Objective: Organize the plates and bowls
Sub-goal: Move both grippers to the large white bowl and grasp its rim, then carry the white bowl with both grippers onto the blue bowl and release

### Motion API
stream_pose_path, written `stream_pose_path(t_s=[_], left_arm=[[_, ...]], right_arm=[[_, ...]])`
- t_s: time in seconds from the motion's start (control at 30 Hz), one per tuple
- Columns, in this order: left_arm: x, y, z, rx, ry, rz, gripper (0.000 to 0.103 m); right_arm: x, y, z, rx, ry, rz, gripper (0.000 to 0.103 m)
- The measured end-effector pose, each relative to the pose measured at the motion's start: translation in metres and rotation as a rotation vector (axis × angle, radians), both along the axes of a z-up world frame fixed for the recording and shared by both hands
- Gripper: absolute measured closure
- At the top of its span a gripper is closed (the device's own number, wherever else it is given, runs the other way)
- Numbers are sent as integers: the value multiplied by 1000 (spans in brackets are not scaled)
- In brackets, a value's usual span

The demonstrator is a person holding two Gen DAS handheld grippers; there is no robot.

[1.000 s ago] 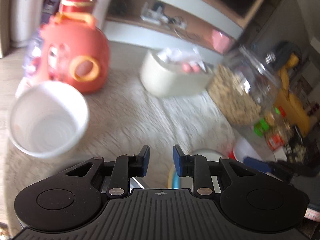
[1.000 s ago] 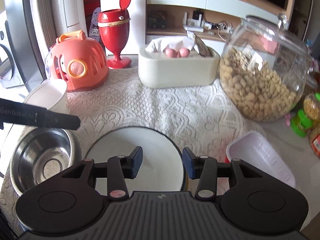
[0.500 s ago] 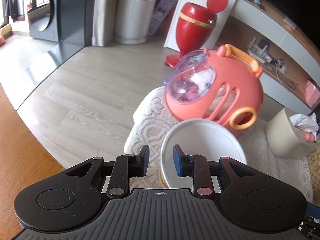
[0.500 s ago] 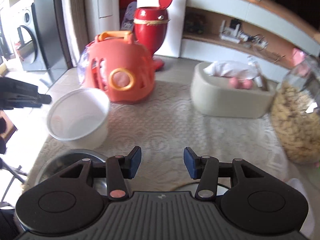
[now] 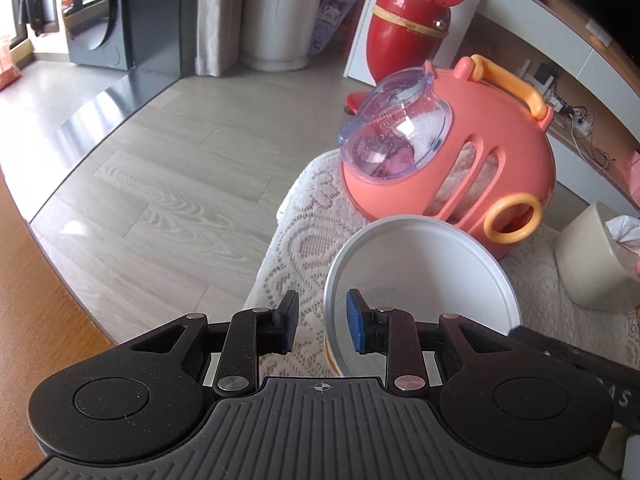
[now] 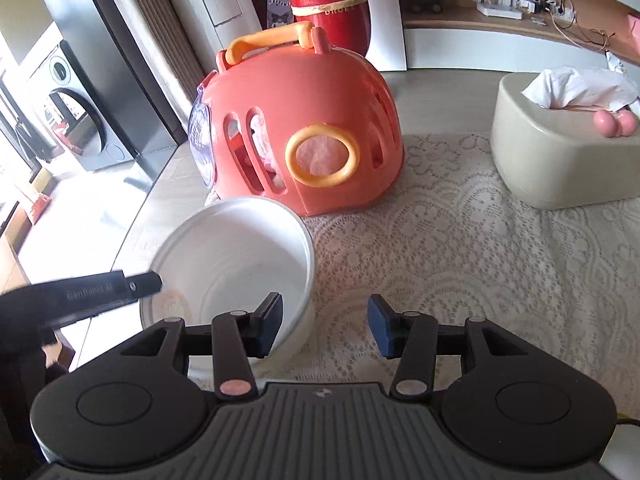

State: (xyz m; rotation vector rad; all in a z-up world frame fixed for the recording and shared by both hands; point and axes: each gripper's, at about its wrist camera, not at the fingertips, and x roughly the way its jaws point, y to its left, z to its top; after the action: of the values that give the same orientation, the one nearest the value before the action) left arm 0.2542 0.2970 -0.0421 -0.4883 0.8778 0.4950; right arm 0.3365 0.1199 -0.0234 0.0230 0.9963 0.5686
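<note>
A white deep bowl (image 5: pixel 420 280) stands on the lace cloth near the table's left edge; it also shows in the right wrist view (image 6: pixel 236 268). My left gripper (image 5: pixel 322 326) is open and straddles the bowl's near left rim, one finger outside and one inside. My right gripper (image 6: pixel 324 326) is open over the bowl's right rim, its left finger inside the bowl and its right finger above the cloth. The left gripper's finger (image 6: pixel 104 290) reaches over the bowl's left side in the right wrist view.
An orange domed carrier (image 6: pixel 308 136) stands just behind the bowl. A beige tissue box (image 6: pixel 560 152) sits at the right rear. A red bin (image 5: pixel 404 40) stands on the floor beyond. The table edge (image 5: pixel 272 240) drops to the floor at the left.
Both grippers have swung left and closed in on the white bowl. The steel bowl and the white plate have dropped out of the right wrist view. The bowl has stayed in place.
</note>
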Motion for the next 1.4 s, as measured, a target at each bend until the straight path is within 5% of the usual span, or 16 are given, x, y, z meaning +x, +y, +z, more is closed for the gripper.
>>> stream_pose_path(t_s=[0.2,0.33,0.67,0.87,1.03,1.17,1.4], left_arm=[[6,-4,-6,-44,10,-37,73],[7,-11,-1,-30,-10,-70,73],[10,-40,11,-48,-118,-173,73],[31,-90,28,-65,-177,-348,66],[72,-140,21,-112,-78,-501,62],[102,-150,-10,-199,36,-472,67],[116,-142,-35,-273,26,-456,67]], right_arm=[[27,11,-28,42,147,-29,57],[24,12,-36,51,170,14,78],[14,-20,-10,47,68,26,81],[7,-65,9,-15,-95,-29,80],[13,-110,19,-113,-178,-100,77],[33,-147,6,-118,-56,-135,74],[65,-173,-18,-29,112,-198,73]])
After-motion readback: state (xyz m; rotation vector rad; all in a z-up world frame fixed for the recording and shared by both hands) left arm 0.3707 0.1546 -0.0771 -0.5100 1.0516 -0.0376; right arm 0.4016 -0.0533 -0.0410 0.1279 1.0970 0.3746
